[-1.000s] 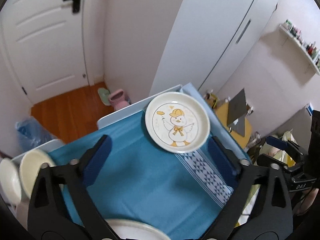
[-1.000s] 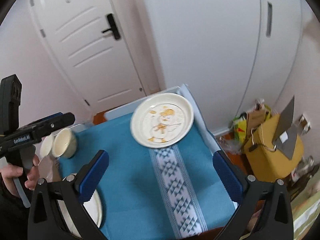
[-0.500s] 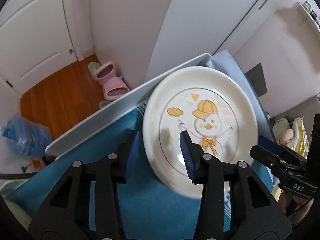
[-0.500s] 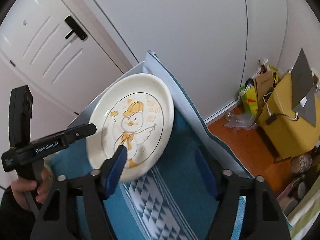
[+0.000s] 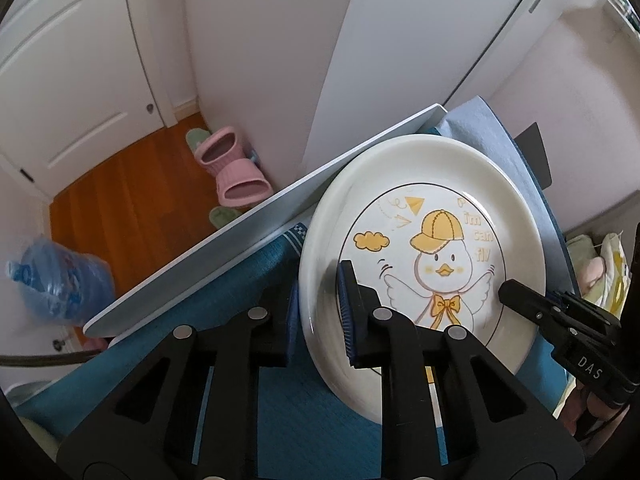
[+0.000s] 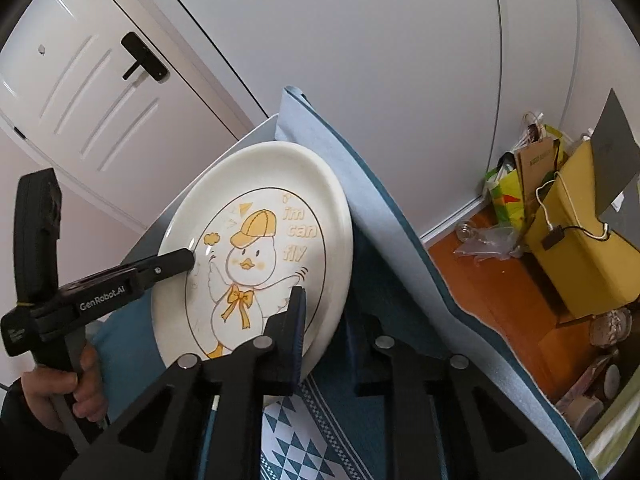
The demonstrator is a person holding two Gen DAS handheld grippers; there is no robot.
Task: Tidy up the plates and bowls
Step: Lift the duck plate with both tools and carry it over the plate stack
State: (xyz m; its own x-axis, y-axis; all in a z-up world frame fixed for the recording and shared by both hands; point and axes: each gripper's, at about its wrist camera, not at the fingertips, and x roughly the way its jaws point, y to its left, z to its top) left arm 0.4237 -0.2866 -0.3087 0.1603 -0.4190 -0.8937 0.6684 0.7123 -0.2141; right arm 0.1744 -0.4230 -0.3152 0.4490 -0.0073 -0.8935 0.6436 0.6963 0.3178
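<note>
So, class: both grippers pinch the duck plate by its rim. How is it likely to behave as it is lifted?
The duck plate looks rigid, so it should not flex. Its glossy glaze suggests it could slip between the pads. Left gripper and right gripper each hold only the rim, so it may tilt; probably breakable if dropped.

Both rigs are matte black plastic with triangular cutouts in the frames and round silver screw heads at the joints. The left gripper [image 5: 318, 316] has dark blue ribbed pads [image 5: 345, 322] on its fingers, same deal on the right gripper [image 6: 326, 330]. Seen from the side, one handle has "GenRobot.AI" printed in white, the other says "DAS". The person's left hand [image 6: 60, 394] is bare skin with a dark sleeve cuff.
</note>
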